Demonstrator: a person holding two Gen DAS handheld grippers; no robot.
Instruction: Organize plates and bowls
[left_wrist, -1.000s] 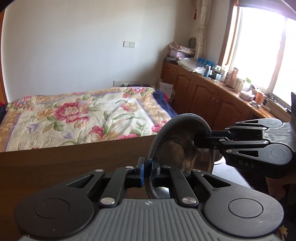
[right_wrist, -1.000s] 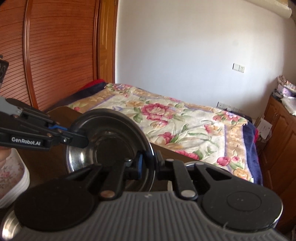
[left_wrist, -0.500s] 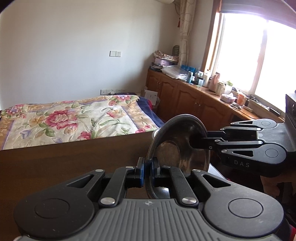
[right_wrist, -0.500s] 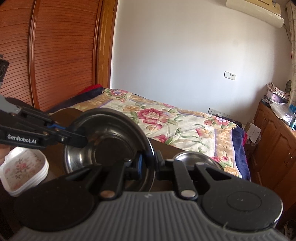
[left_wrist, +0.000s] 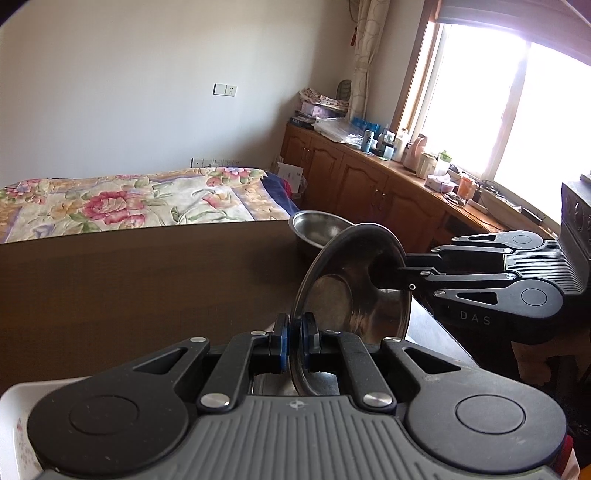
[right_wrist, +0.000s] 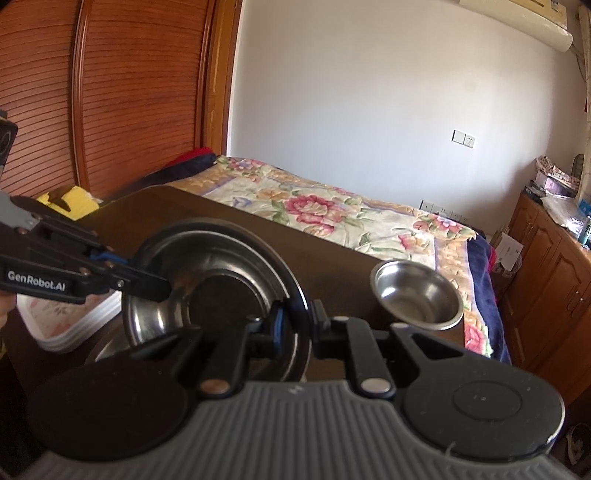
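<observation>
While both tongs (left_wrist: 293, 345) (right_wrist: 297, 325) clamp one steel plate (left_wrist: 354, 291), one bowl (right_wrist: 417, 295) sits apart.

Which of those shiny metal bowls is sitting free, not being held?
The smaller round steel bowl at the table's far edge stands free; the wide steel bowl is pinched at its rim by both grippers' fingers.

A bed with a floral bedspread (left_wrist: 122, 199) lies beyond the brown desk (left_wrist: 140, 280). Wooden cabinets (left_wrist: 369, 188) run under the bright window (left_wrist: 517, 110), their top crowded with bottles and jars (left_wrist: 399, 147), too small to identify. A slatted wooden wardrobe door (right_wrist: 122, 92) stands left; an air conditioner (right_wrist: 517, 18) hangs high.
</observation>
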